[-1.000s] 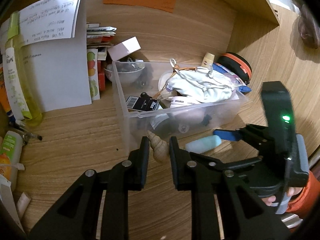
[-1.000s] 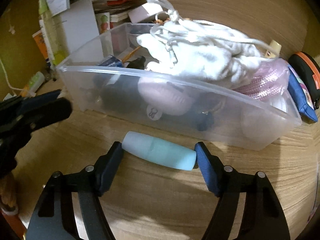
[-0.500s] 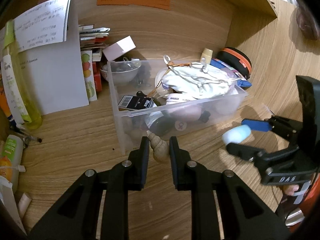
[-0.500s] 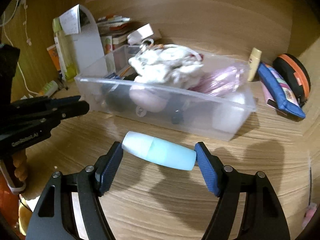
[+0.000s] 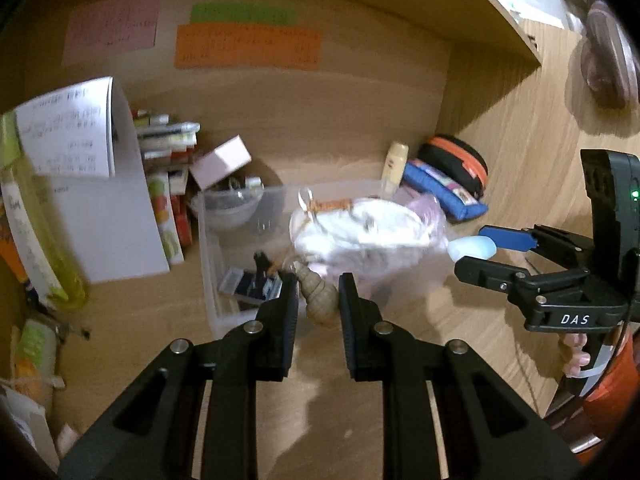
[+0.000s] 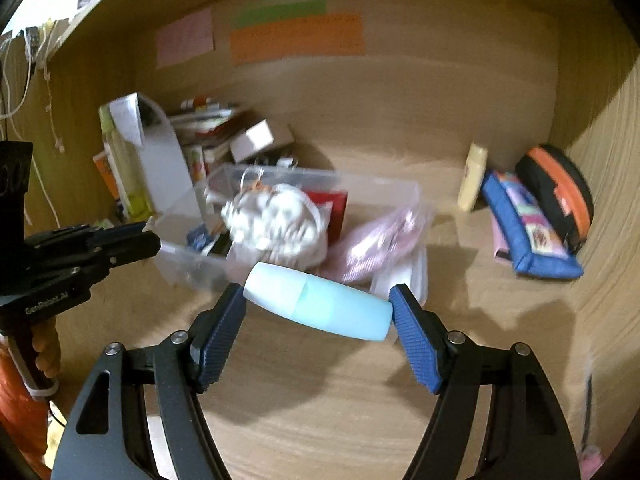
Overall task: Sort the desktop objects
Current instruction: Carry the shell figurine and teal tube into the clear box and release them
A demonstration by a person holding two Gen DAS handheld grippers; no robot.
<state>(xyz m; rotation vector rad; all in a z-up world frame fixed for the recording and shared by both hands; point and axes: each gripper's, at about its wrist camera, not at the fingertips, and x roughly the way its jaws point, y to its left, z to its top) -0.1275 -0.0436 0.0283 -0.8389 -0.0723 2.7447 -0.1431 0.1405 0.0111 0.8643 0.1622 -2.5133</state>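
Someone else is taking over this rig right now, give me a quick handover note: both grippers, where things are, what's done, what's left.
Left gripper: shut on a spiral seashell, held above the desk near the clear plastic bin.
Right gripper: shut end to end on a light blue tube-shaped bottle, in the air in front of the bin.
Bin: already holds a white cloth bundle, a pink bag and small dark items.
Done: both items picked up.
Left: probably drop each into the bin. The blue pouch, orange-black case and cream bottle sit unsorted against the back wall.

You see pink [image 5: 111, 21], green [image 5: 243, 13] and orange notes [image 5: 248, 47] on the far wall (writing too blurred to read).
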